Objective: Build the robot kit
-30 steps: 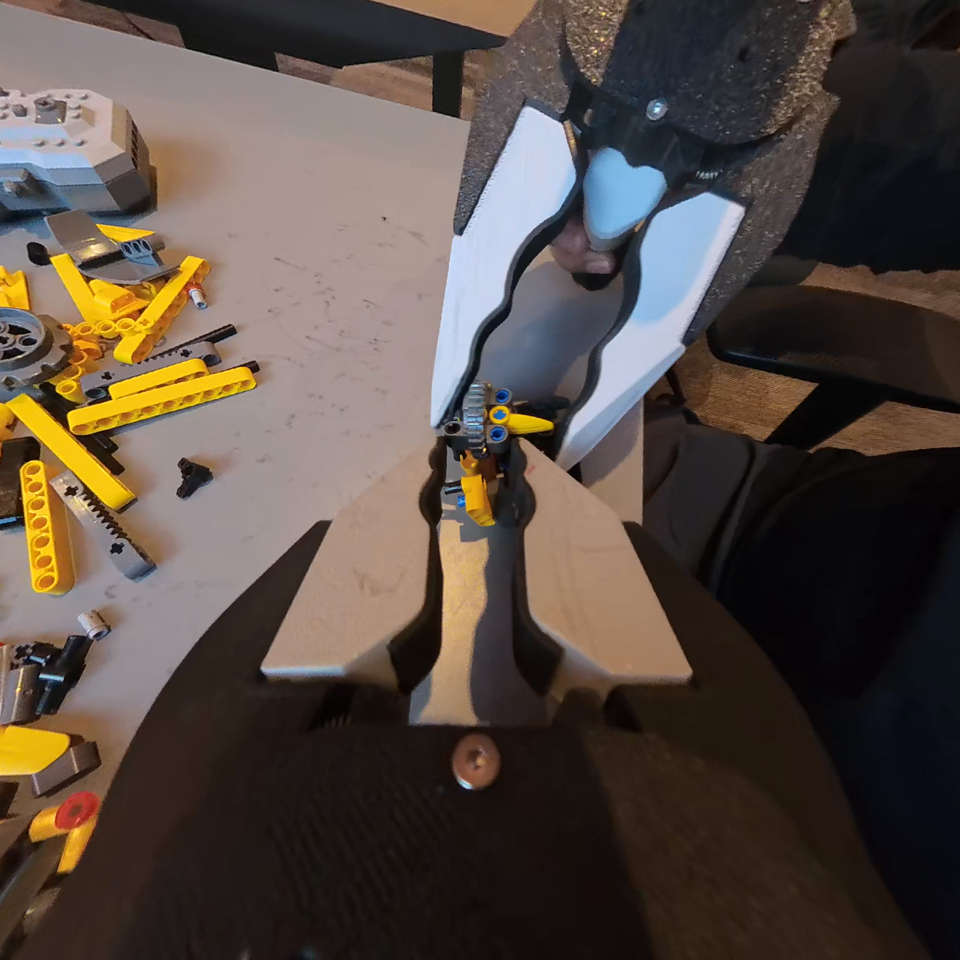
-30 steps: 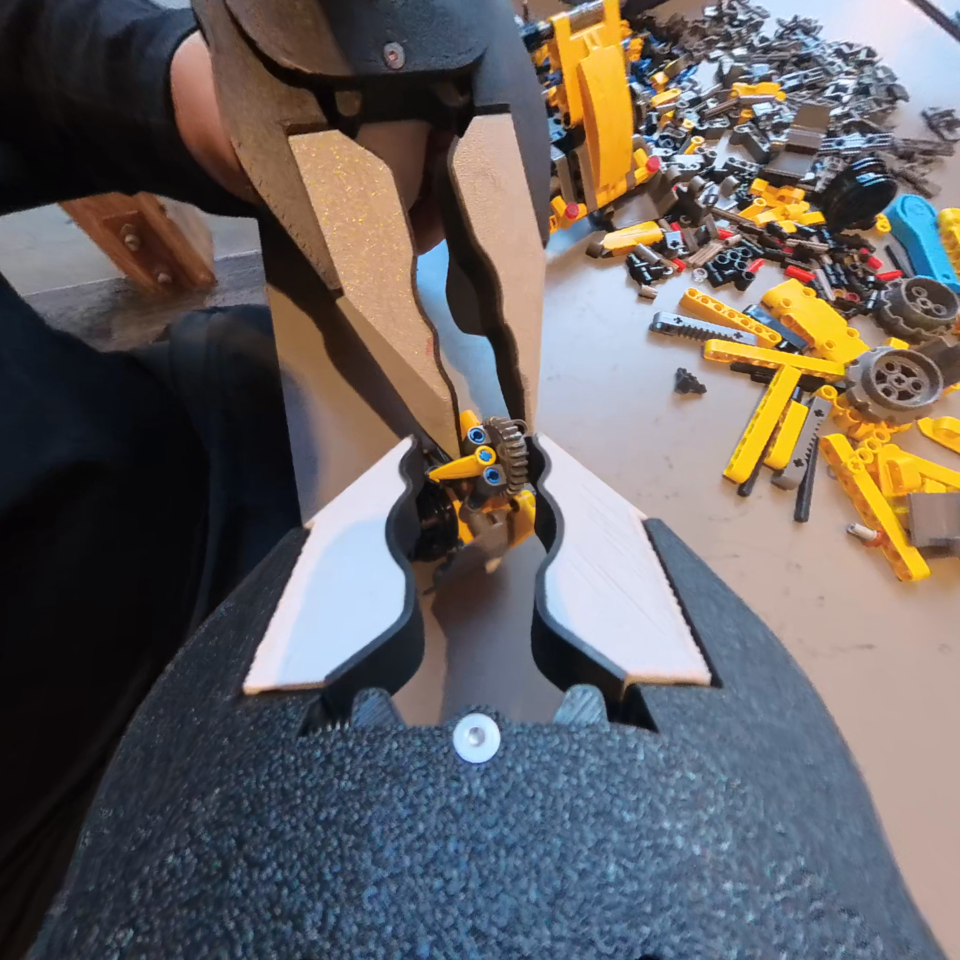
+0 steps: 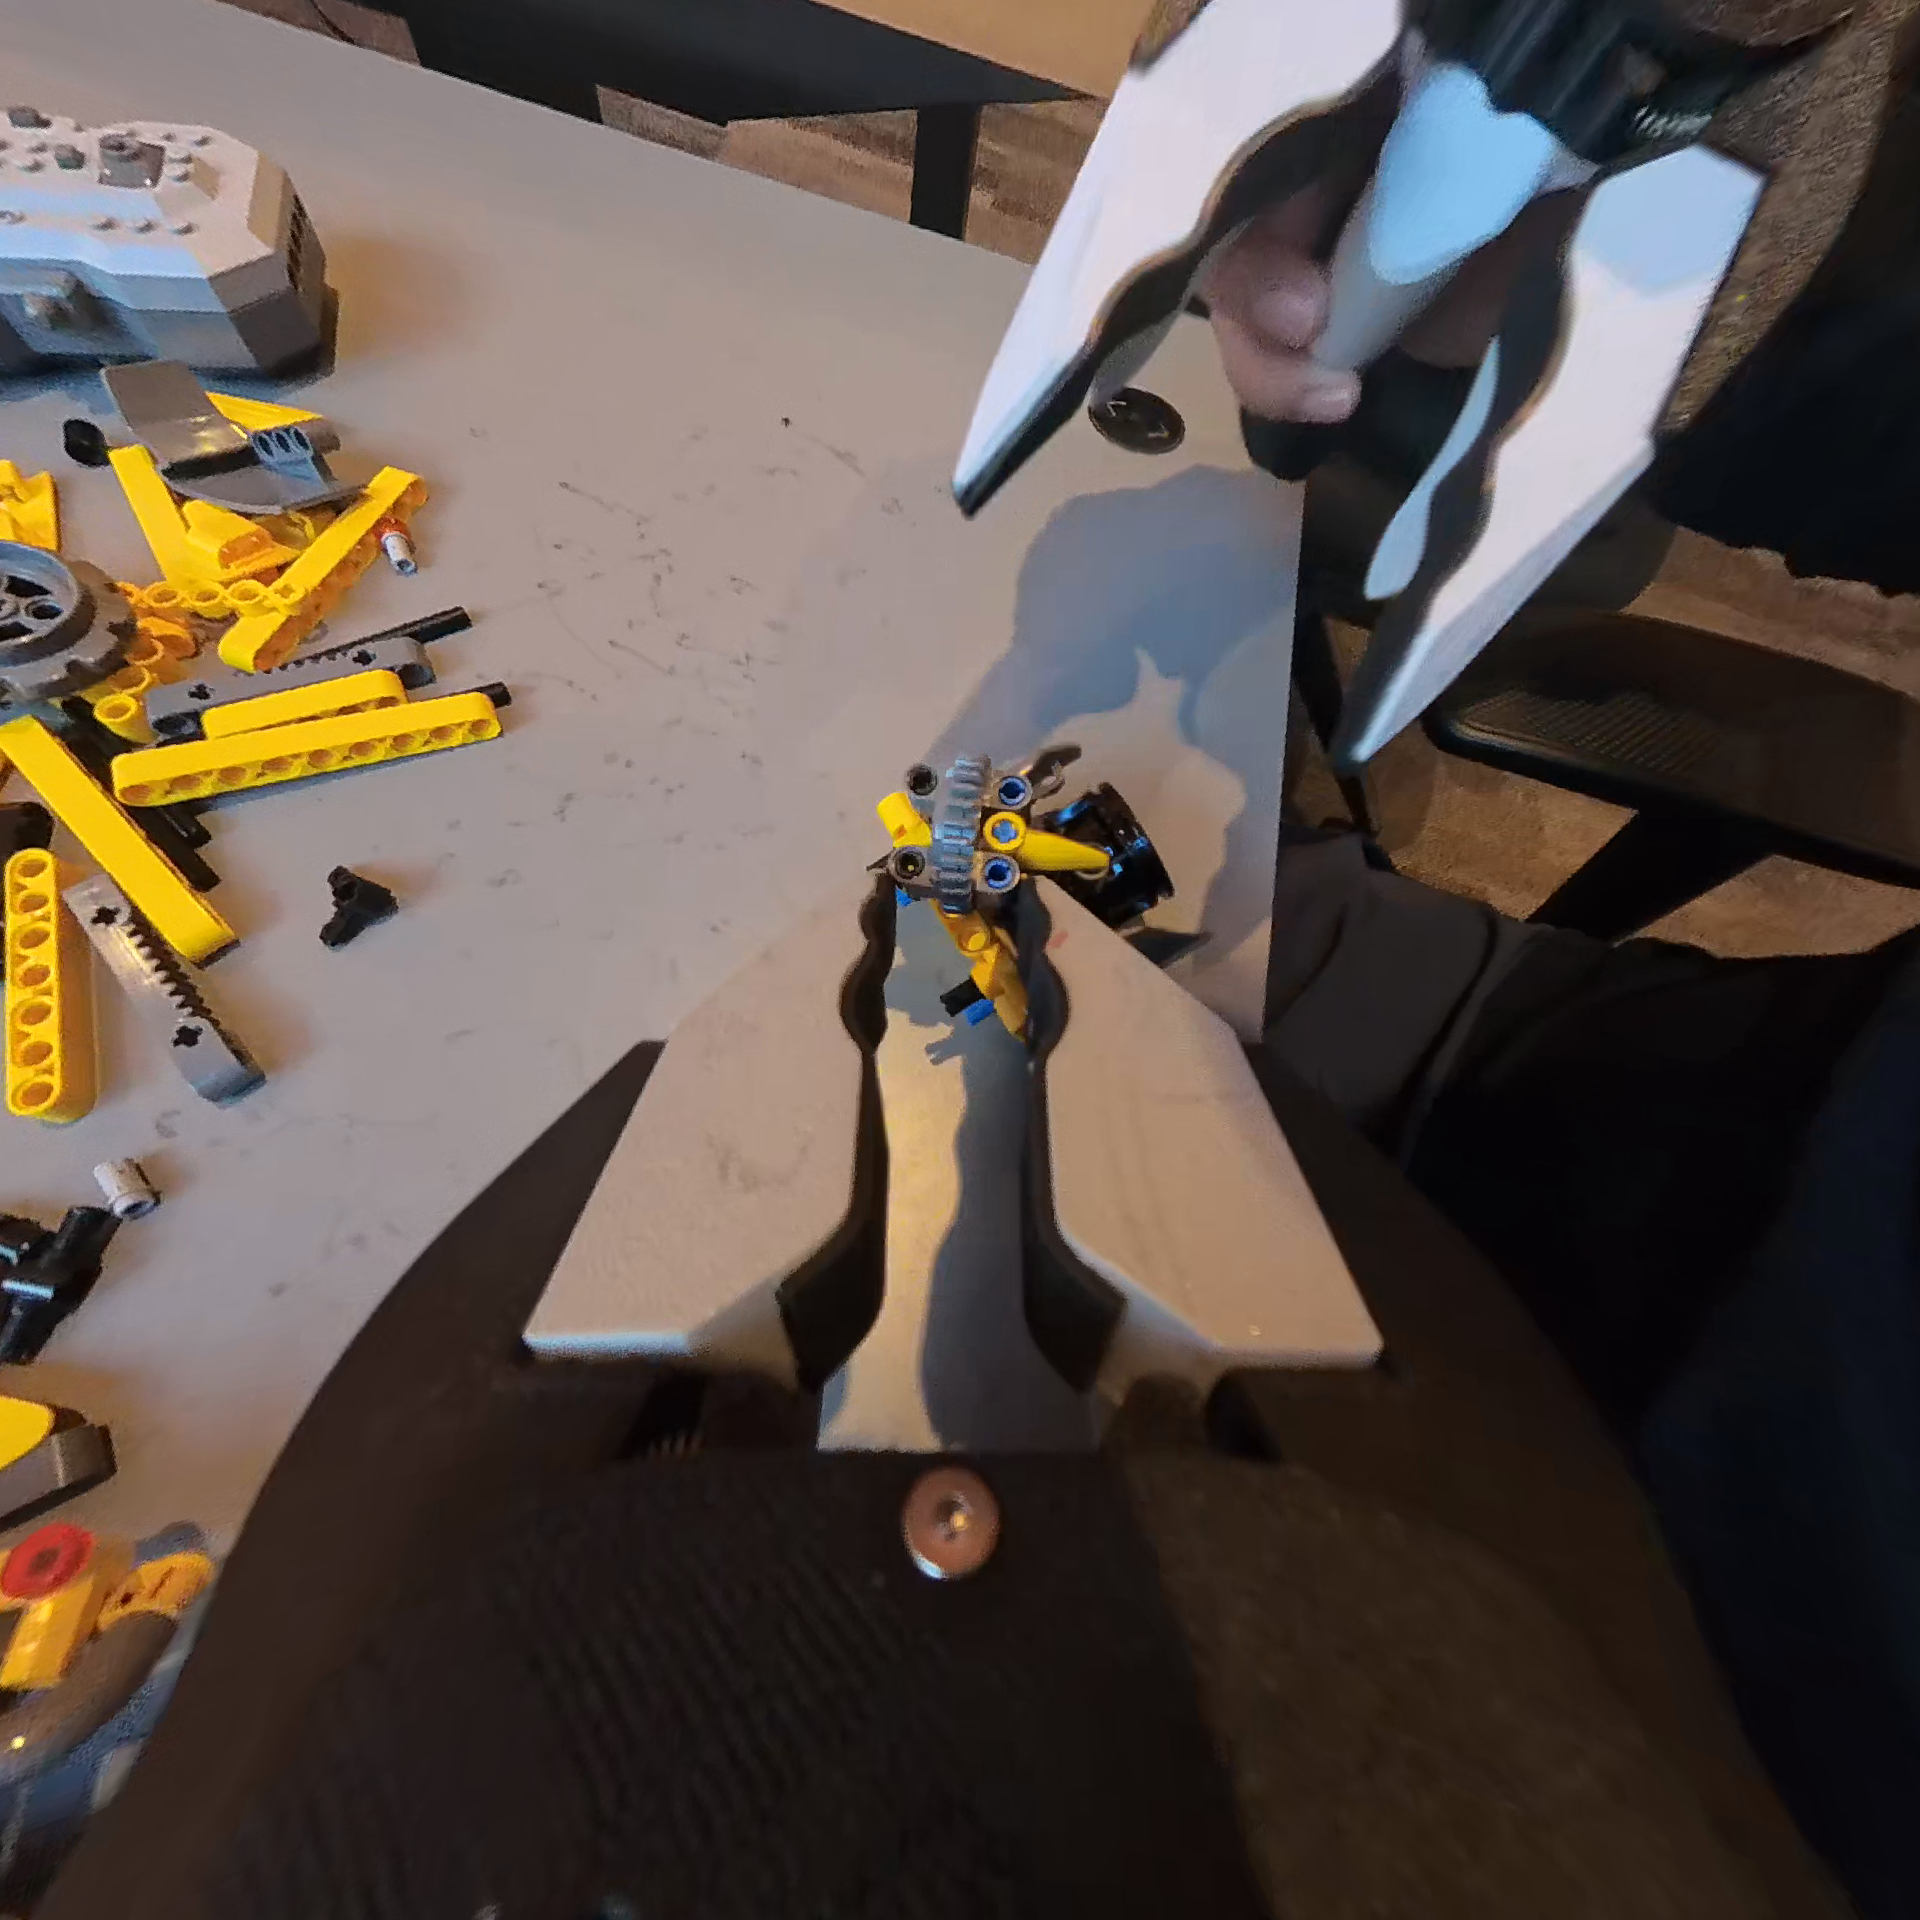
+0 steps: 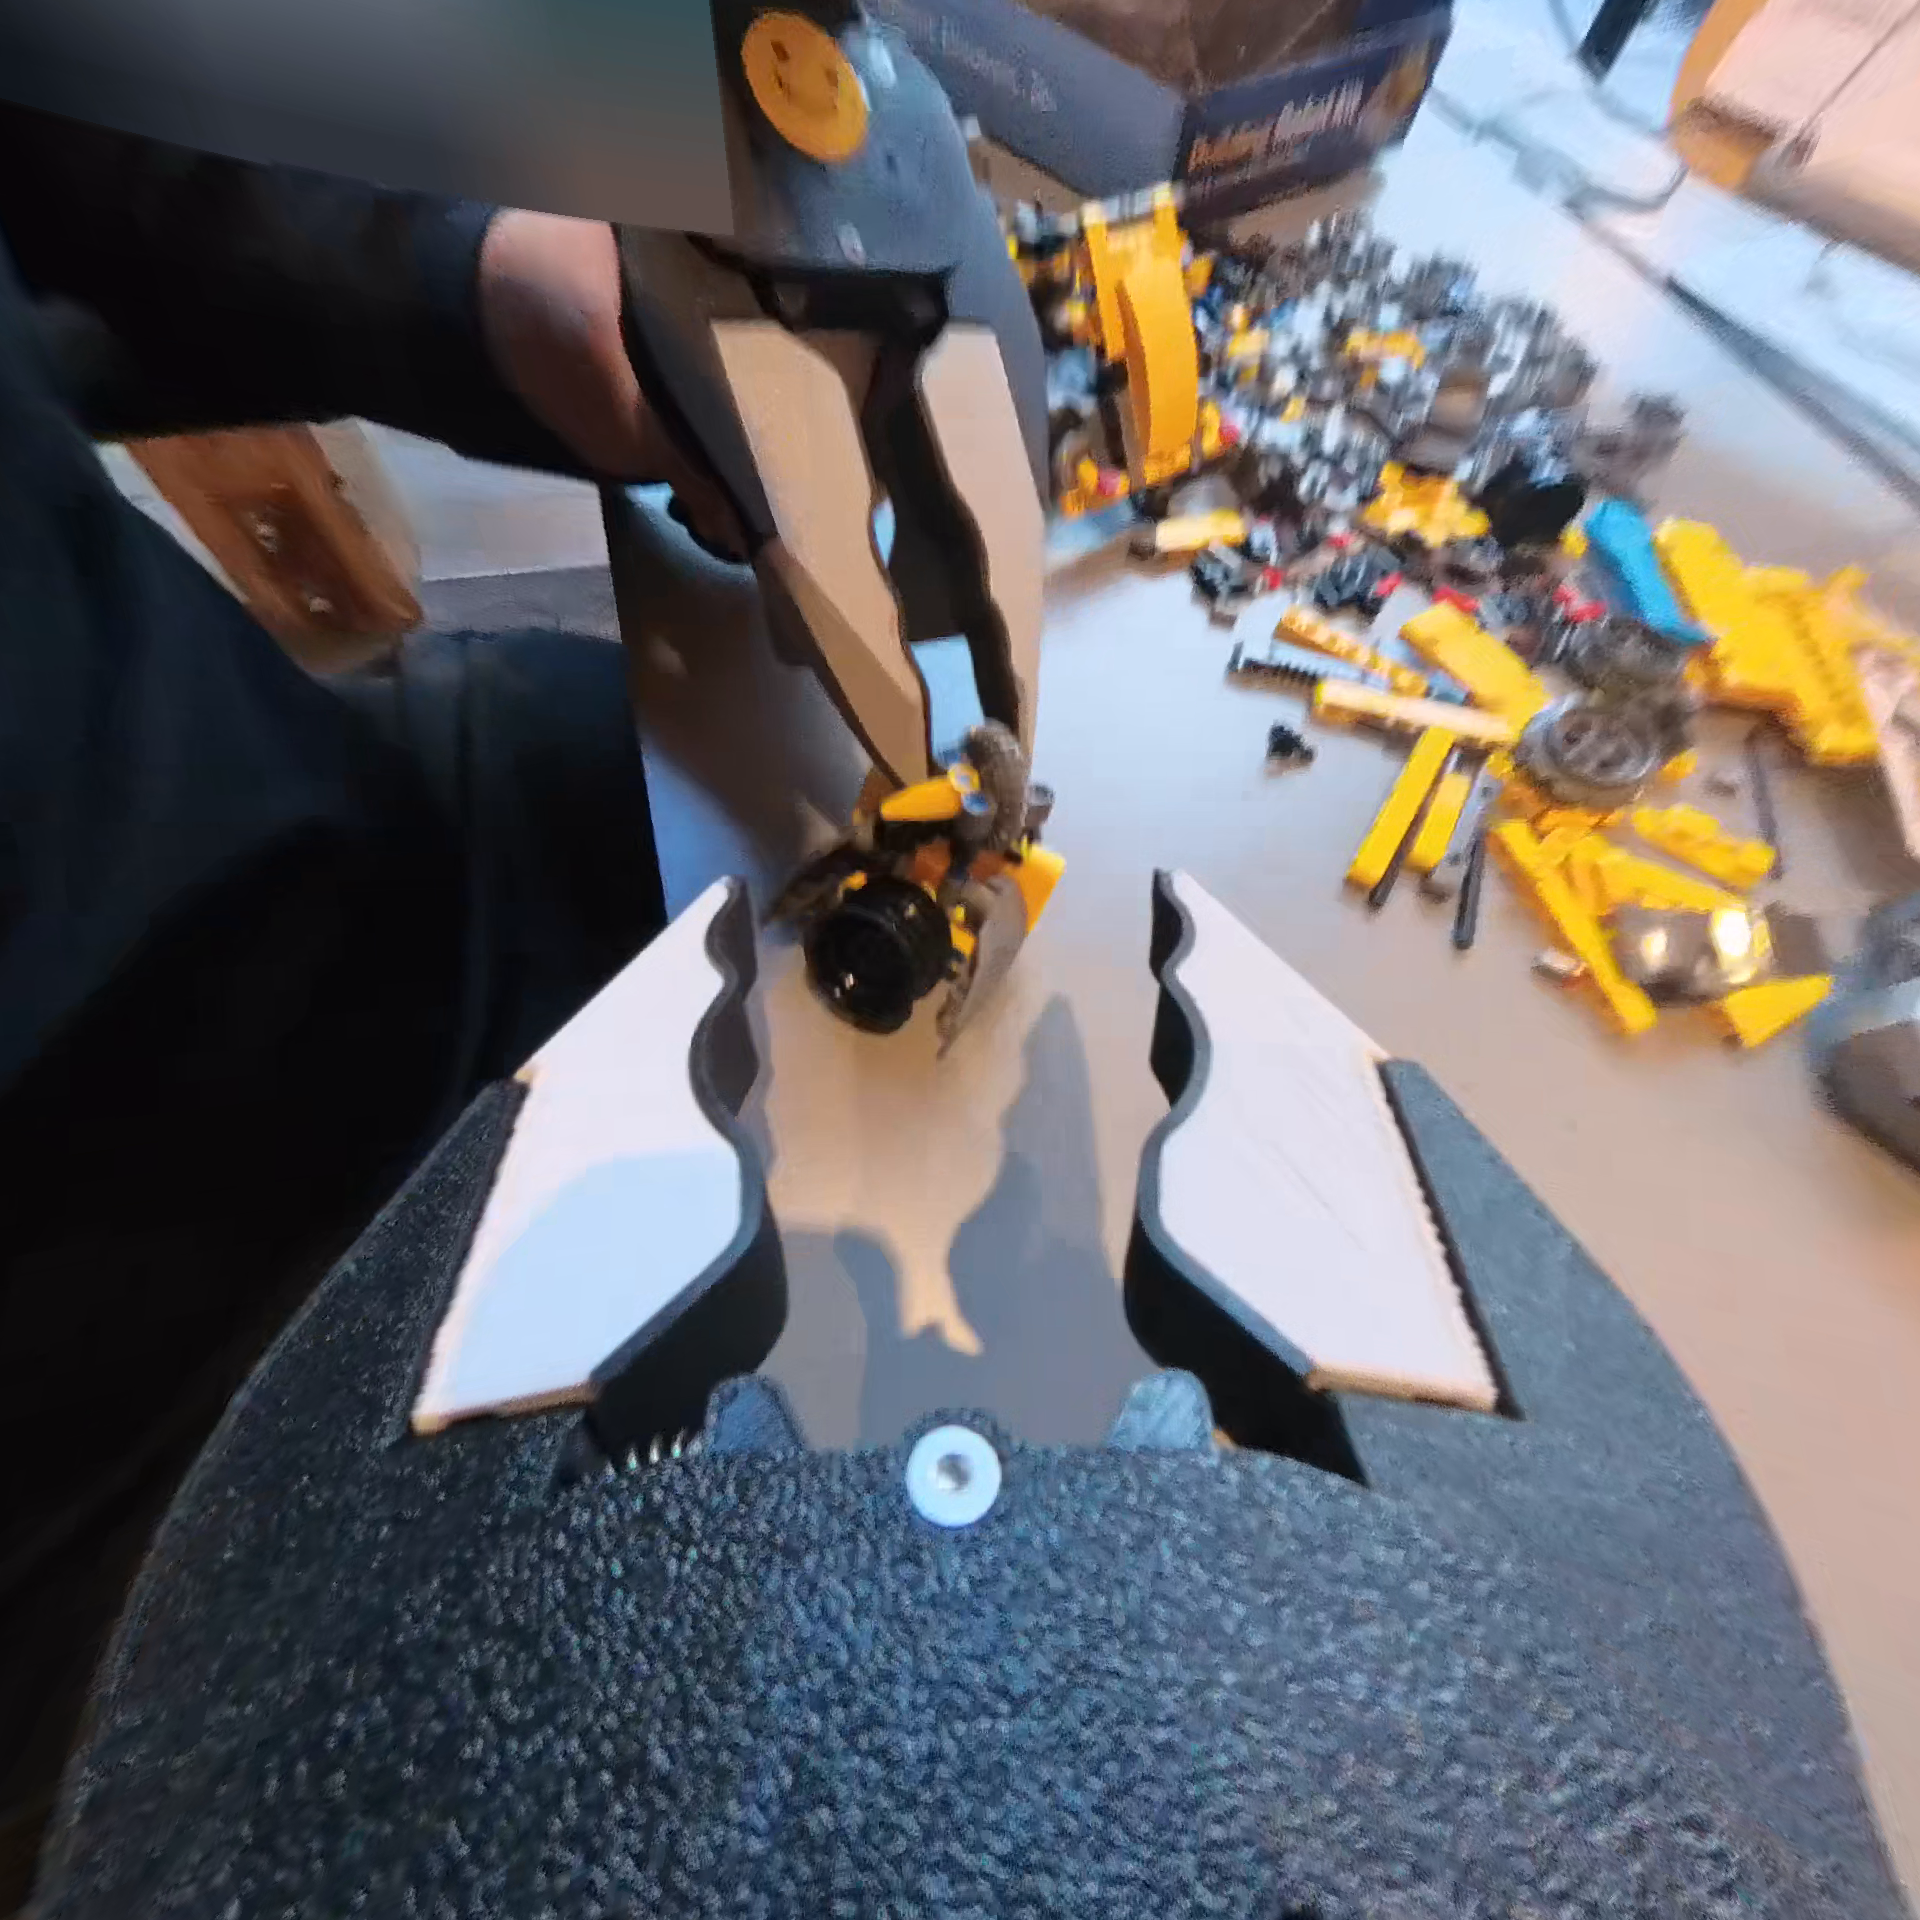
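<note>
We are pinching a small brick assembly point(image 3: 971, 852) between the tips of the left gripper point(image 3: 956, 925), and it is sitting in the air just above the near corner of the table point(image 3: 675, 416), close to the table edge. The assembly is a knot of yellow beams, blue pins, a grey gear point(image 3: 958, 821) and a black wheel hub point(image 3: 1112, 852). We are gripping it low, on its yellow stem, which is leaving the gear and hub sticking out past the tips, probably so that those parts are staying free to work on. The left fingers are nearly closed, with only the narrow stem between them.

The right gripper point(image 4: 951, 894) is hanging a little way off from the assembly, its fingers spread wide and holding nothing. In the left wrist view it is appearing blurred at the upper right, above and beyond the assembly, touching no part of it. In the right wrist view the hub is facing its open tips, just beyond them and not between them.

Farther out on the table we are seeing loose pieces: long yellow beams point(image 3: 312, 743), a grey toothed rack point(image 3: 156, 977), a small black connector point(image 3: 353, 904), a grey wheel point(image 3: 42, 613) and a large grey block point(image 3: 135, 249). The right wrist view is showing a much bigger heap point(image 4: 1455, 623) of yellow and black parts well apart from the grippers.
</note>
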The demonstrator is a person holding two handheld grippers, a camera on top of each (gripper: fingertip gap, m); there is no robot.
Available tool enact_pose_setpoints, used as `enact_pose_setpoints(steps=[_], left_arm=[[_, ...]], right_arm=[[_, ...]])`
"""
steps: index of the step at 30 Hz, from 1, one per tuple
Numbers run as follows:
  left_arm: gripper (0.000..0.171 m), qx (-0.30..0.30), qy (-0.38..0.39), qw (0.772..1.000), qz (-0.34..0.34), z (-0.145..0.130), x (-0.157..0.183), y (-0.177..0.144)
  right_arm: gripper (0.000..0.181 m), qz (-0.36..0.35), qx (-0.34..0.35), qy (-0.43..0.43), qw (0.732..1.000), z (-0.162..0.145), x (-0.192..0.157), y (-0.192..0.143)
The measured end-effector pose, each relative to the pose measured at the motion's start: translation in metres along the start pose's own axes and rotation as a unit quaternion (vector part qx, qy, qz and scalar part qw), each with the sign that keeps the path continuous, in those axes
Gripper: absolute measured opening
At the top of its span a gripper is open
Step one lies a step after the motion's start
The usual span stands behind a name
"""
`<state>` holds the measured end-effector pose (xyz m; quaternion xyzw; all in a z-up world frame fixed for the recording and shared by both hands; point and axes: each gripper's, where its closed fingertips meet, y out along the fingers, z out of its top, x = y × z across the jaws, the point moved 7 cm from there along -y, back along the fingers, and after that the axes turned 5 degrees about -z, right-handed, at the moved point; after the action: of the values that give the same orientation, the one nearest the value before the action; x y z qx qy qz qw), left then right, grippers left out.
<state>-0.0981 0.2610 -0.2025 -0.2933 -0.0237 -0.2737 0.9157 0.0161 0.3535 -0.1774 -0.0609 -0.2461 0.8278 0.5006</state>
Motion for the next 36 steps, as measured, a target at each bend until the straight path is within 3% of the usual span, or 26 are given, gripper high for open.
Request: enact_pose_setpoints(steps=[4, 8, 12, 14, 18, 23, 31, 36], left_arm=[[0.021, 0.006, -0.026, 1.000, 0.002, -0.001, -0.001, -0.001], [0.021, 0.007, -0.040, 0.999, 0.012, 0.000, -0.001, -0.005], [0.021, -0.001, -0.051, 0.999, 0.016, -0.001, 0.000, -0.009], [0.021, -0.009, -0.049, 0.998, 0.023, -0.001, -0.001, -0.012], [0.021, -0.028, -0.056, 0.998, 0.016, 0.001, -0.004, -0.017], [0.021, -0.034, -0.087, 0.996, -0.013, 0.007, -0.008, -0.017], [0.021, -0.056, -0.104, 0.993, -0.009, 0.007, -0.012, -0.008], [0.021, -0.061, -0.110, 0.992, 0.003, 0.007, -0.009, -0.010]], right_arm=[[0.066, -0.014, -0.089, 0.020, 0.996, -0.025, -0.001, 0.020], [0.048, -0.043, -0.110, 0.009, 0.993, -0.024, -0.020, 0.037], [0.047, -0.121, -0.125, -0.012, 0.985, -0.019, -0.033, 0.044], [0.055, -0.126, -0.124, -0.024, 0.984, -0.018, -0.040, 0.046], [0.062, -0.094, -0.097, -0.073, 0.988, -0.010, -0.043, 0.033], [0.051, -0.083, -0.026, -0.141, 0.986, 0.008, -0.012, 0.008], [0.025, -0.055, -0.008, -0.162, 0.985, 0.005, 0.016, 0.031], [0.045, -0.003, 0.010, -0.117, 0.993, 0.005, 0.016, 0.030]])
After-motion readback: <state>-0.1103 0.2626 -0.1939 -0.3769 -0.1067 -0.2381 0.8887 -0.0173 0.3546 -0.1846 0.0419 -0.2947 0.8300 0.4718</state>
